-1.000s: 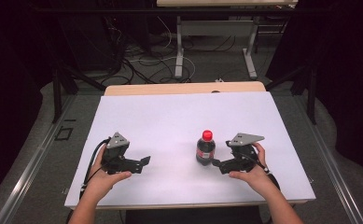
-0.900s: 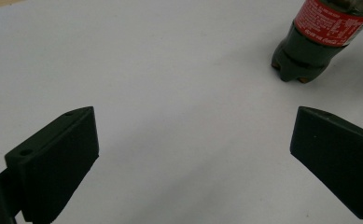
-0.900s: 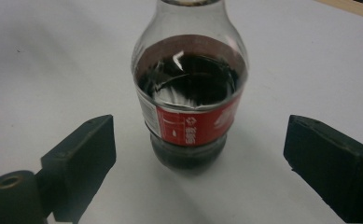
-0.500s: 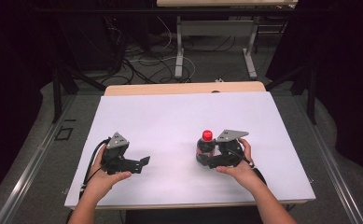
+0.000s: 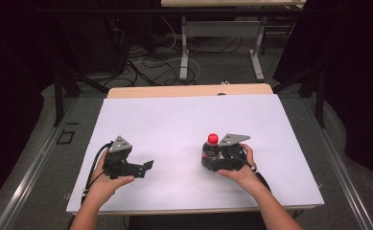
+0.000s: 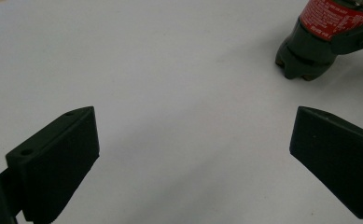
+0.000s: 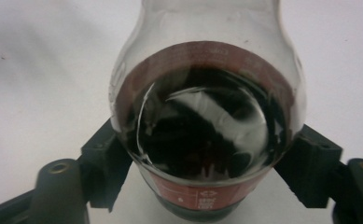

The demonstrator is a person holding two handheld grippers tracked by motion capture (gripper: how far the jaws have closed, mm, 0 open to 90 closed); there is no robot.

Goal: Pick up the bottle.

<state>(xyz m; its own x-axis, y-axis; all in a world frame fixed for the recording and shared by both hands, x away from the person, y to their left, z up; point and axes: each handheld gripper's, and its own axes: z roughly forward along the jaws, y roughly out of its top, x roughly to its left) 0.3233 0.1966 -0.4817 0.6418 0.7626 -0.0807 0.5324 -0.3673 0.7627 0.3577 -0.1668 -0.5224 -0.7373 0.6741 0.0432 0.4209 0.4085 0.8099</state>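
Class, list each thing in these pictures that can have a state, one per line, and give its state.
Bottle: upright on the table, red cap on, dark drink inside, gripped at its label.
Right claw: closed on the bottle.
Left claw: open, holding nothing, apart from the bottle.
Table: covered by a white sheet.

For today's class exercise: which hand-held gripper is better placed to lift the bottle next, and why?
Right. The right hand-held gripper has a jaw on each side of the bottle; the left hand-held gripper is open, apart from it.
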